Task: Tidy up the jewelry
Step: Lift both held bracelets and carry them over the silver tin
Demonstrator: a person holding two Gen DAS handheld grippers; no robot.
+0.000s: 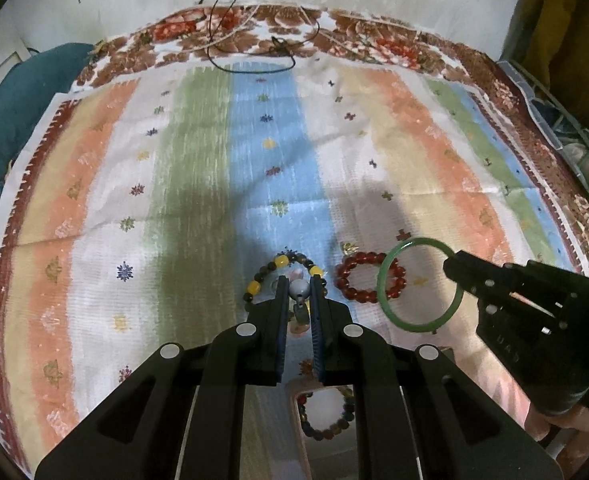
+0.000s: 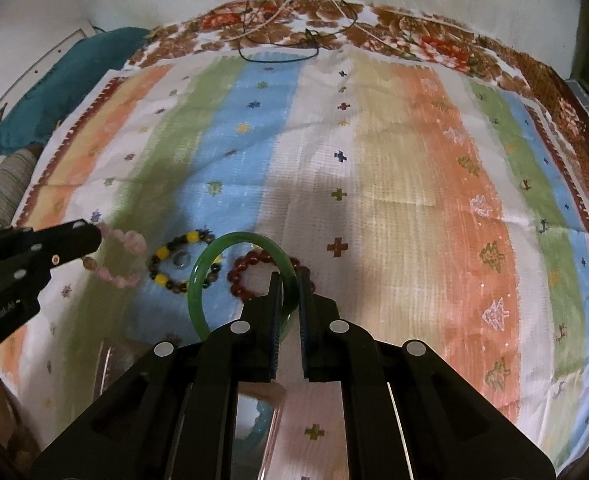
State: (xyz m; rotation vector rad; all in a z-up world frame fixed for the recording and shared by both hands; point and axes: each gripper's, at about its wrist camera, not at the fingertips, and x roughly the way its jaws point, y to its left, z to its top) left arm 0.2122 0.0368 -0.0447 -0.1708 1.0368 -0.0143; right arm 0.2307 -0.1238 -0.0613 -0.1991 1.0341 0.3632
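My right gripper [image 2: 290,280] is shut on a green jade bangle [image 2: 198,280] and holds it above the striped cloth; the bangle also shows in the left wrist view [image 1: 382,292]. My left gripper [image 1: 299,282] is shut on a pink bead bracelet [image 2: 128,242], whose grey bead [image 1: 299,289] sits between the fingers. A dark bracelet with yellow beads [image 2: 162,256] and a red bead bracelet [image 1: 354,276] lie on the cloth, side by side, just beyond both grippers.
The striped cloth [image 1: 414,128] covers a floral bedspread [image 1: 358,28]. Black cords [image 1: 254,68] lie at the far edge. A teal cushion [image 1: 22,96] is at the left. A wire rack [image 1: 554,116] stands at the right.
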